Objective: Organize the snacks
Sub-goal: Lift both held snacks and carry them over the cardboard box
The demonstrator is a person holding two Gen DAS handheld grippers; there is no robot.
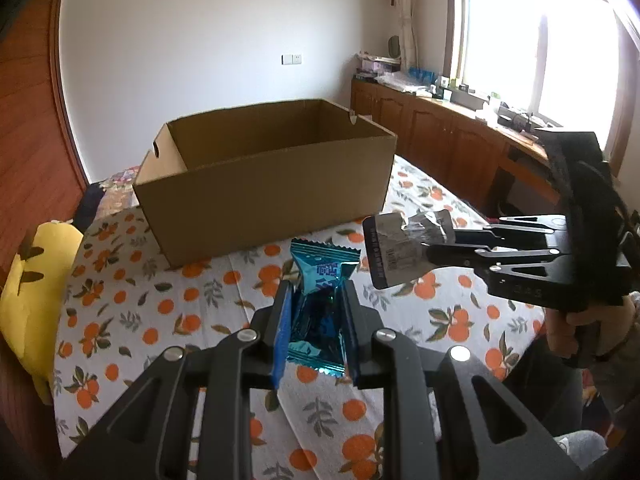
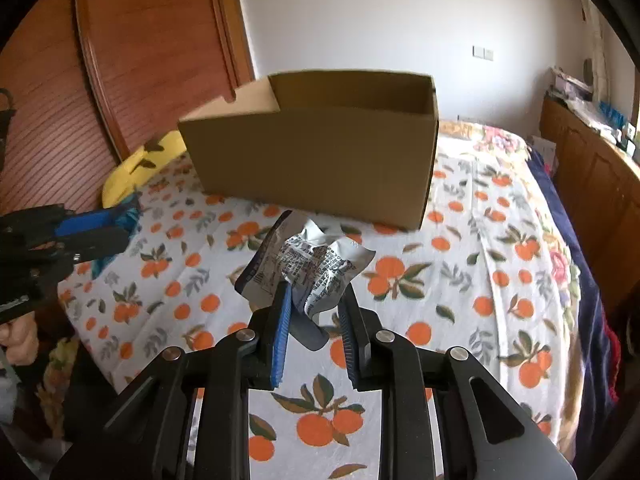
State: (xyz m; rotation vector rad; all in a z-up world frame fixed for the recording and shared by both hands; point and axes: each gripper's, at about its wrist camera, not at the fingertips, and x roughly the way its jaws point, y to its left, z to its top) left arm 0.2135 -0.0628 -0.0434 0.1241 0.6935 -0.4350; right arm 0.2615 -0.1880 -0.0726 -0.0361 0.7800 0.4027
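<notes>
Blue packet (image 1: pixel 320 304): you have it clenched between the blue pads (image 1: pixel 281 332) of your left gripper (image 1: pixel 316 300), its crimped top edge poking out past the fingertips, lifted clear of the bedspread (image 1: pixel 160 312). Silver packet (image 2: pixel 308 276): crumpled, printed with small dark text, pinched between the pads (image 2: pixel 281 328) of your right gripper (image 2: pixel 314 300), which grasps its lower part while the rest fans out above the fingertips. From the left wrist view the same silver packet (image 1: pixel 400 248) hangs at the tip of your right gripper (image 1: pixel 430 250), near the blue one and to its right, the two not touching. Box (image 1: pixel 264 176): open-topped cardboard, standing on the bedspread beyond both packets; what it holds cannot be told from either view. Bedspread: white, printed with oranges and leaves. Yellow plush (image 1: pixel 36 292): lies at the left edge of the bed beside the box. Your right hand (image 1: pixel 580 320) grips the gripper's handle at the far right. Wooden cabinets (image 1: pixel 440 136) run under the window behind
</notes>
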